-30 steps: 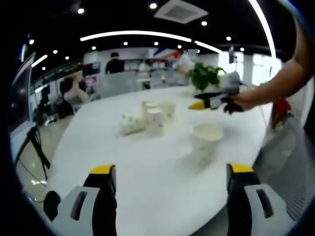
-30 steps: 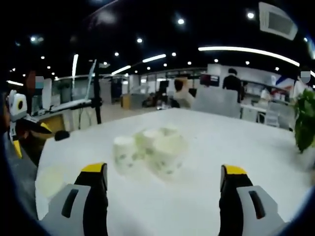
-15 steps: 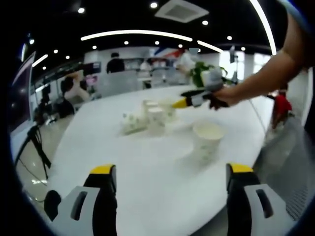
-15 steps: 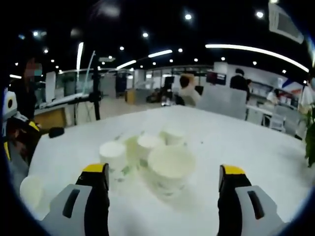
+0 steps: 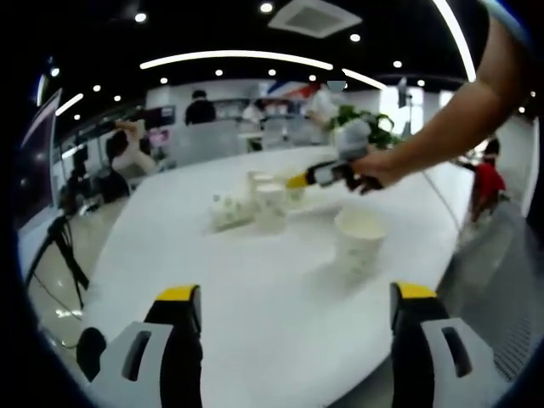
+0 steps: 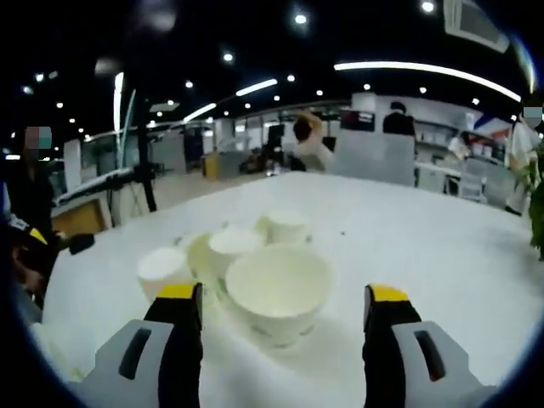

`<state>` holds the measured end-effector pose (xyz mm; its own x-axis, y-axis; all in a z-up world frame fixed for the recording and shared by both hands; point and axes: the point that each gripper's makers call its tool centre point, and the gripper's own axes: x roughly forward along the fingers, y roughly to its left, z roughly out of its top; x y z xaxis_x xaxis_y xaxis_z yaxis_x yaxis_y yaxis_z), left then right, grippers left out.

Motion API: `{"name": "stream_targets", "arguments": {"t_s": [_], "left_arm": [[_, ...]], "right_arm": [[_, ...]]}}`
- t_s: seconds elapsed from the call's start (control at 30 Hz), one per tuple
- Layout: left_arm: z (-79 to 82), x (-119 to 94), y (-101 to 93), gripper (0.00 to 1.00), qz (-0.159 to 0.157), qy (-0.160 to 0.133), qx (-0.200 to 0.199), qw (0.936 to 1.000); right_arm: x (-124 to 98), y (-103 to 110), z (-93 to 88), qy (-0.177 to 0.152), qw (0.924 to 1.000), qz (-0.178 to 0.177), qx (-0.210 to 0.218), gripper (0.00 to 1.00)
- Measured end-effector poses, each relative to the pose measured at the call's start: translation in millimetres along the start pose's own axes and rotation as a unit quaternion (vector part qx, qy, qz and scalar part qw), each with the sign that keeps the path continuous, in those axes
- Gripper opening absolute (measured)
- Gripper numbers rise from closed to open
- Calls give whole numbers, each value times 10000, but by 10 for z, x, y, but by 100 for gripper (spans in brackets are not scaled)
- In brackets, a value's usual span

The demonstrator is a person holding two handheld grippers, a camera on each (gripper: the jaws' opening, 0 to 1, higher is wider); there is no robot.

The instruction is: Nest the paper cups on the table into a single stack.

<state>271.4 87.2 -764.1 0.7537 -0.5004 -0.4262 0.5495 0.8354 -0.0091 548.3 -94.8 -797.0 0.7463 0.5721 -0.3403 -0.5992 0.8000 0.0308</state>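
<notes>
You are at the approach step: your right gripper (image 6: 280,310) hangs just short of the nearest paper cup (image 6: 277,293), fingers (image 6: 180,319) spread wide and holding nothing, the cup sitting between them from this view but not yet touched as far as I can tell. In the left gripper view the right gripper (image 5: 319,174) reaches over the cluster of cups (image 5: 255,202) in the middle of the white bench (image 5: 255,297).

That nearest cup stands upright, mouth up, its long axis vertical. Behind it two more cups (image 6: 234,246) stand upright, one further cup (image 6: 163,268) stands to the left, and one (image 5: 228,212) seems to lie on its side, though it is blurred. A lone cup (image 5: 359,242) stands apart, nearer your left gripper (image 5: 289,340), whose fingers are also parted and empty.

Next, I judge, you should ease forward and close gently on the wall of the nearest cup, lift it straight up, and lower it mouth up into a neighbour.
</notes>
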Motion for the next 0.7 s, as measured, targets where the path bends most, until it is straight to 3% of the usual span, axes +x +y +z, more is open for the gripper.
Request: {"name": "stream_targets", "arguments": {"t_s": [0.27,0.37,0.7], "left_arm": [[-11,0,-3,90,8,30,13,10000],[-20,3,-7,90,2,52,30,10000],[-24,2,-7,90,-10,55,31,10000]], "right_arm": [[71,40,-2,73,10000,49,-16,54],[86,42,9,87,9999,61,28,43],[53,56,10,108,9999,80,-45,40]]}}
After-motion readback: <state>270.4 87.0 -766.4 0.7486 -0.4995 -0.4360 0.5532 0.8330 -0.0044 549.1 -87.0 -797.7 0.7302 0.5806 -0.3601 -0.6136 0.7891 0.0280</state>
